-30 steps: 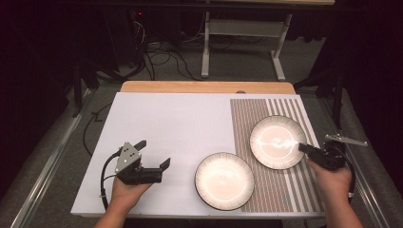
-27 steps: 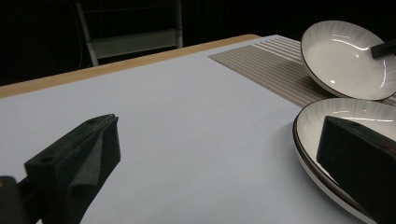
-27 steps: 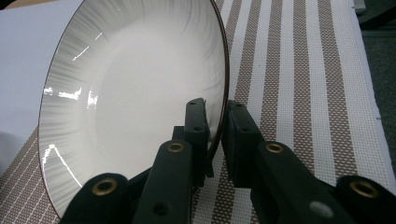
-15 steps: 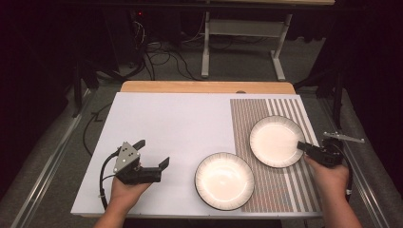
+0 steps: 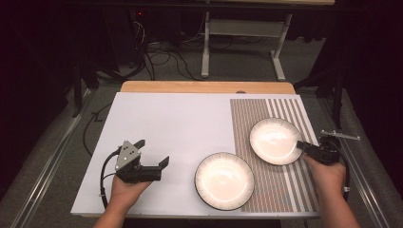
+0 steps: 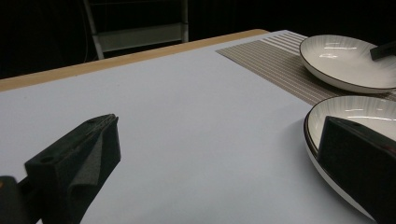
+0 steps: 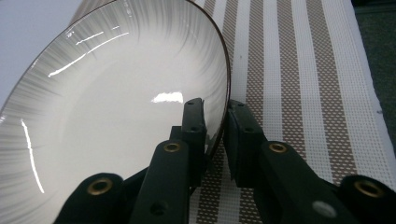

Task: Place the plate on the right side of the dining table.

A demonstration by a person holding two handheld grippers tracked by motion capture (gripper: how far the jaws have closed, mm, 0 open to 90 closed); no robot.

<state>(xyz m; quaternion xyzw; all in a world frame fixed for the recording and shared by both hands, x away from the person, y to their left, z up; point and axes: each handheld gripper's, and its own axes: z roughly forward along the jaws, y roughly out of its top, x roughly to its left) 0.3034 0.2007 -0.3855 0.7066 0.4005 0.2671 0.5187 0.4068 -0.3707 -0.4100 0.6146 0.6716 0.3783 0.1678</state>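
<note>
White worktop (image 5: 166,123), striped mat (image 5: 285,185) covering its right end. Far plate (image 5: 274,141): lying on mat, right tool (image 7: 215,122) pinching its right rim. Left tool (image 5: 152,159): gaping, idling near front-left corner. Near plate (image 5: 224,180): waiting at front edge. Step: rim gripping; next likely calls for level lifting.

Dark room, grey carpet floor (image 5: 57,156), tangled cables (image 5: 157,52) beneath a white-legged desk (image 5: 205,47).

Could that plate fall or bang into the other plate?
Maybe. The right gripper pinches only the thin rim of the far plate, with its jaws on either side of the edge, so the smooth, glossy plate might slip or tip if lifted. The near plate lies close beside it, partly on the striped mat, so a swing could knock them together. The left gripper, open, supports nothing.
</note>
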